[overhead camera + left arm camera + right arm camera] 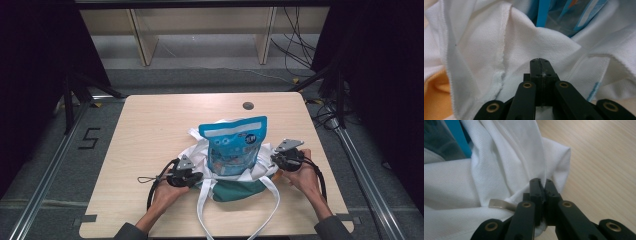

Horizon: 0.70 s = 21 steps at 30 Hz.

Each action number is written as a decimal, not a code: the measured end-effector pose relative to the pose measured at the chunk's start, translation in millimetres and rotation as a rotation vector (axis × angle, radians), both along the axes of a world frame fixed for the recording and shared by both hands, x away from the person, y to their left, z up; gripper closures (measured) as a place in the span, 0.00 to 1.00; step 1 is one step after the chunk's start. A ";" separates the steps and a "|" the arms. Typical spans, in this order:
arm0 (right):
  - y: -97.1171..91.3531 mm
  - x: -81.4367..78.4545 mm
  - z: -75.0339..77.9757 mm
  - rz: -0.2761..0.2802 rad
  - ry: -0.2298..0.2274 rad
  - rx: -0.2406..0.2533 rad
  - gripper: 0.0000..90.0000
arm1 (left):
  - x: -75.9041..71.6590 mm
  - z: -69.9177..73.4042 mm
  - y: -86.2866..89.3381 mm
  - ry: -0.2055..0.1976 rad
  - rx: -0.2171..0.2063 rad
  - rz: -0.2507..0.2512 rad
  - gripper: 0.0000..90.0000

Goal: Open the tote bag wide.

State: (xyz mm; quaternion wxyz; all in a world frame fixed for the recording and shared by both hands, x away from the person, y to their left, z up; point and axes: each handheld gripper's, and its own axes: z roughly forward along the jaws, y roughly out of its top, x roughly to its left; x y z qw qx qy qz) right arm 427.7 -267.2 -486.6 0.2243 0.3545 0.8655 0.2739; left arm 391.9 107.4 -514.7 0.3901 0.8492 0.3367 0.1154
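A white and green cloth tote bag (237, 190) lies at the middle of the wooden table (150, 130). A blue snack pouch (235, 145) stands upright in its mouth. My left gripper (197, 177) is at the bag's left rim. In the left gripper view, my left gripper (539, 61) has its jaws pressed together on the white fabric (519, 37), with the pouch (564, 15) beyond. At the bag's right rim, my right gripper (274, 159) is shut too. In the right gripper view, my right gripper (541, 182) pinches a fold of white fabric (506, 152).
Two long white handle straps (202, 210) trail from the bag toward the table's near edge. A round cable hole (248, 105) sits at the far edge. Behind the table are a wooden shelf frame (145, 45) and loose cables (300, 45).
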 end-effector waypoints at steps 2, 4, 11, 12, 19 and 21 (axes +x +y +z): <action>-2.0 3.1 0.8 0.006 0.003 -0.004 0.98 | 5.8 -0.6 0.1 -0.012 -0.015 0.006 0.99; -1.6 5.8 -0.2 -0.003 -0.010 0.005 0.98 | 10.3 -0.6 -0.6 0.001 -0.017 0.027 0.99; -1.4 17.8 -1.4 -0.029 -0.014 0.024 0.98 | 35.6 -1.4 1.1 -0.005 -0.026 0.050 0.99; -0.9 20.6 -2.7 -0.034 -0.027 0.028 0.98 | 37.8 -0.9 1.8 -0.008 -0.015 0.050 0.99; -0.8 35.3 -4.1 -0.054 -0.036 0.048 0.97 | 51.8 -1.8 0.4 -0.024 -0.026 0.076 0.99; -0.8 38.8 -4.2 -0.056 -0.035 0.051 0.97 | 54.5 -2.4 -0.5 -0.016 -0.036 0.096 0.99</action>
